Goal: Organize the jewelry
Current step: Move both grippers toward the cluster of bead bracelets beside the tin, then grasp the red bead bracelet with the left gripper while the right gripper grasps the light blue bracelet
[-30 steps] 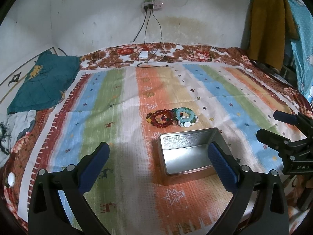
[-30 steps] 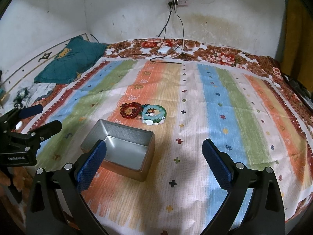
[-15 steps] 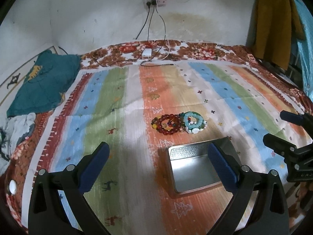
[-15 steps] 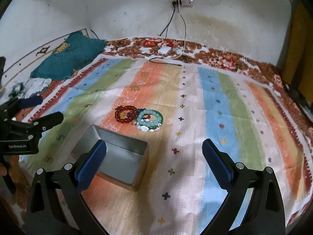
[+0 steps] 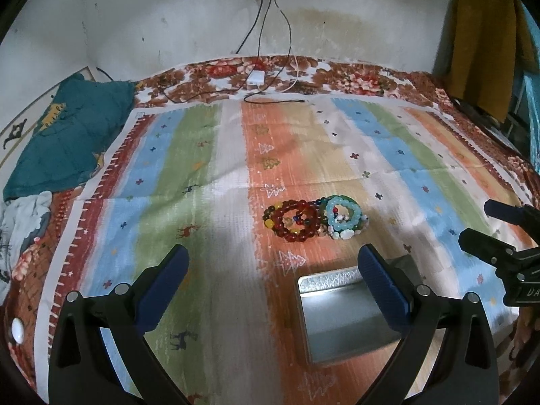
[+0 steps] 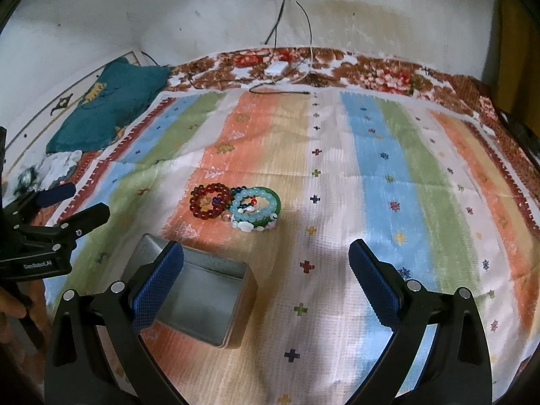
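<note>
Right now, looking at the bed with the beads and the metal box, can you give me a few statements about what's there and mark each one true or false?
1. The metal tin is open and has no jewelry in it. True.
2. The red bead bracelets lie inside the tin. False: they lie on the striped cloth, beyond the tin.
3. The turquoise bead bracelets sit right beside the red ones, touching them. True.
4. The left gripper is clamped on a bracelet. False: its fingers are spread wide and hold nothing.
5. The right gripper has its fingers wide open too. True.
6. A teal pillow lies on top of the tin. False: it lies at the far left of the bed.
</note>
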Action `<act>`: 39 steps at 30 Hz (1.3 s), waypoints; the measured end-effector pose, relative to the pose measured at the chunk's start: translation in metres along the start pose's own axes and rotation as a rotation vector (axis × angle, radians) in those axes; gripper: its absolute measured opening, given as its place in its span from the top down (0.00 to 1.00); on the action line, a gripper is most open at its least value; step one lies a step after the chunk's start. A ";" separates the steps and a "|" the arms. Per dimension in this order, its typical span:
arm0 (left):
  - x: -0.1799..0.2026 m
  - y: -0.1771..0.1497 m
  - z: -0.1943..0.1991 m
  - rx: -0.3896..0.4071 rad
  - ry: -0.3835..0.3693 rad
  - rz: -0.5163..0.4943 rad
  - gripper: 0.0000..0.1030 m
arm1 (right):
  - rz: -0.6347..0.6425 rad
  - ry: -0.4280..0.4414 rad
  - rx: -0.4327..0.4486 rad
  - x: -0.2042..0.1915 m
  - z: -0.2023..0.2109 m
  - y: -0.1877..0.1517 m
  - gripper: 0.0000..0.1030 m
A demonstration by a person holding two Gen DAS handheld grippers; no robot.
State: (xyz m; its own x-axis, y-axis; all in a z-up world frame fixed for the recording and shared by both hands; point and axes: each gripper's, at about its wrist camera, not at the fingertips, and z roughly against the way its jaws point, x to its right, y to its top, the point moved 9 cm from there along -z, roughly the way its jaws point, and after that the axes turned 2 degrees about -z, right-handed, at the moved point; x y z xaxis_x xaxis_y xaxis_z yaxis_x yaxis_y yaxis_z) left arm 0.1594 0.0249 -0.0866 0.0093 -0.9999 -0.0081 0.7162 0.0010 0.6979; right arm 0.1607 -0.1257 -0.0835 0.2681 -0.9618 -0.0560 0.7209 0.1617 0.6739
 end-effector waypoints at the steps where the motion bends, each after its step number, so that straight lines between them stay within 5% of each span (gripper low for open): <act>1: -0.002 0.001 -0.004 -0.010 0.001 0.005 0.05 | 0.004 -0.002 -0.002 -0.001 -0.004 0.003 0.03; 24: -0.014 0.009 -0.085 -0.174 -0.029 0.077 0.06 | -0.005 0.006 -0.125 0.001 -0.068 0.019 0.03; 39: -0.013 0.004 -0.134 -0.271 -0.067 0.104 0.25 | -0.079 0.031 -0.220 0.013 -0.115 0.019 0.04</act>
State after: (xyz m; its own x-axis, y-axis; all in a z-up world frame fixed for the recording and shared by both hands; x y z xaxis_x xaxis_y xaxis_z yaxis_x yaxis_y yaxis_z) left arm 0.2556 0.0398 -0.1798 0.0527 -0.9929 0.1066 0.8740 0.0975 0.4760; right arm 0.2516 -0.1092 -0.1560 0.2226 -0.9666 -0.1270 0.8613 0.1339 0.4901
